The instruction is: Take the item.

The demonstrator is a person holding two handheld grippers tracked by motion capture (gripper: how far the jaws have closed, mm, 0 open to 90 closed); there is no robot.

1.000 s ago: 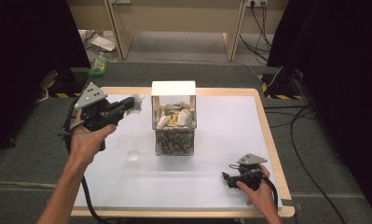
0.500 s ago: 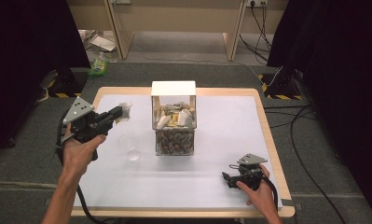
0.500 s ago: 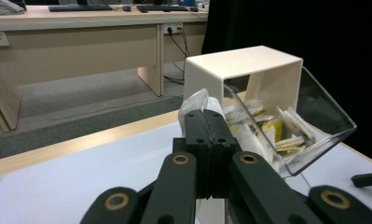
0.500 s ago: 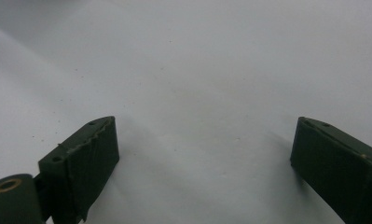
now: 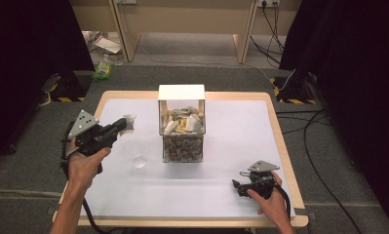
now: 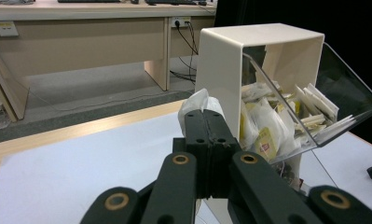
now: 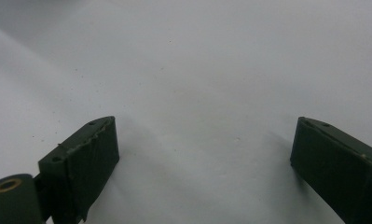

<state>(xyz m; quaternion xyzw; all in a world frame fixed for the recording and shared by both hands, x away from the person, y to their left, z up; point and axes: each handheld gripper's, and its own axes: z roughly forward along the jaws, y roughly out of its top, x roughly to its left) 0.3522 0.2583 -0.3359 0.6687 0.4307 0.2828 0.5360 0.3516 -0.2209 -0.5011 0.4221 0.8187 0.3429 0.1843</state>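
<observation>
Black grippers [image 5: 121, 127]; brass rivets; grey triangular plates; black cables; bare forearms.

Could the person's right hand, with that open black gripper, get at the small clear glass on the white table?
Probably yes. The right gripper rests open, and bare white table lies between it and the small clear glass; the packet-filled dispenser box stands farther back.

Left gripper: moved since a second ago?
Yes. The left gripper, shut on a packet, has pulled back from the dispenser toward the table's left edge.
</observation>
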